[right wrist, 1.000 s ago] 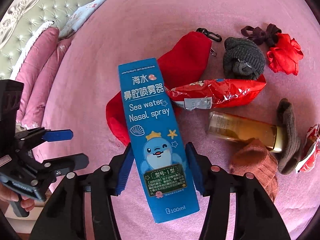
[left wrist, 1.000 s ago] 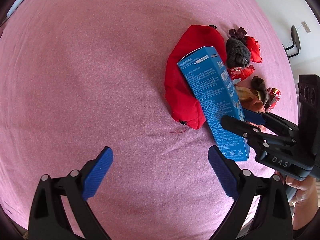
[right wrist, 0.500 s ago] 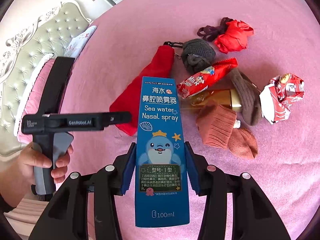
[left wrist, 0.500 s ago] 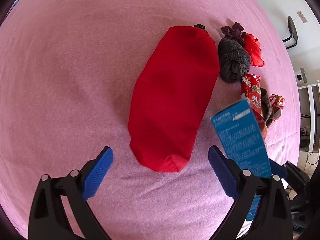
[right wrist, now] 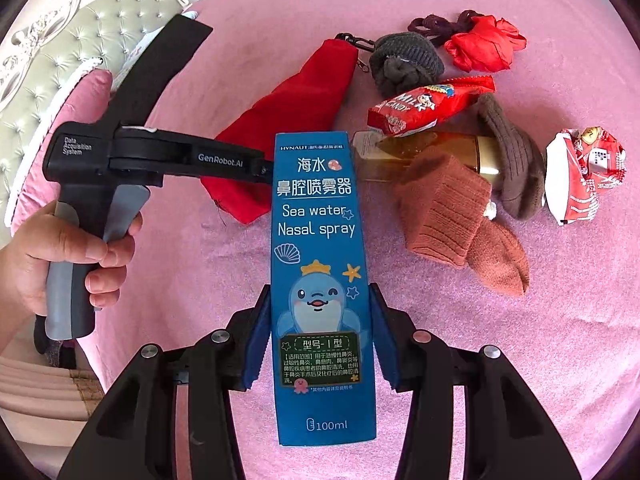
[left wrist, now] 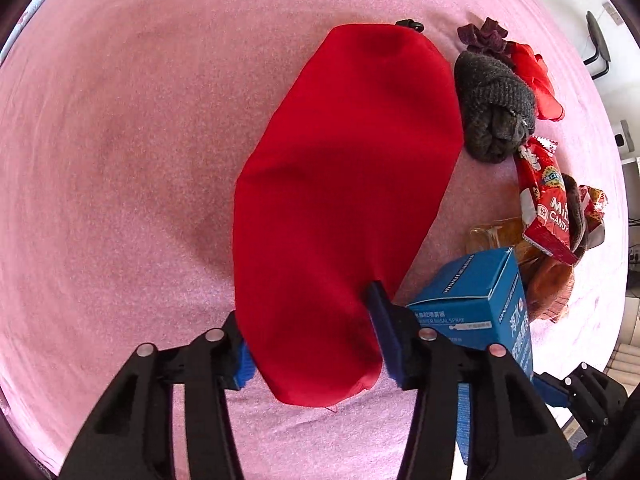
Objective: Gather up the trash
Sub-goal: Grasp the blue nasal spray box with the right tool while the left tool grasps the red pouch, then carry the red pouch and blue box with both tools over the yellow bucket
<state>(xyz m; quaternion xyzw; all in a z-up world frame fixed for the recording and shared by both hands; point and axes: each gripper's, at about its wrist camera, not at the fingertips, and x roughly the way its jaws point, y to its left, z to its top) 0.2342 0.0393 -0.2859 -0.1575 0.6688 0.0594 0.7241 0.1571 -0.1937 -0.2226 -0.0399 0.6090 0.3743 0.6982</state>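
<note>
At the bottom centre of the right wrist view, my right gripper (right wrist: 320,336) is clamped on the blue nasal spray box (right wrist: 316,240), held above the pink bed (right wrist: 520,360). Low in the left wrist view, my left gripper (left wrist: 312,344) has just been closing, its pads now pinching the near end of the red pouch (left wrist: 344,184), which lies on the bed. Right of the pouch sit a grey sock (left wrist: 494,120), a red candy wrapper (left wrist: 544,204) and a crumpled wrapper (right wrist: 584,176) at mid right.
</note>
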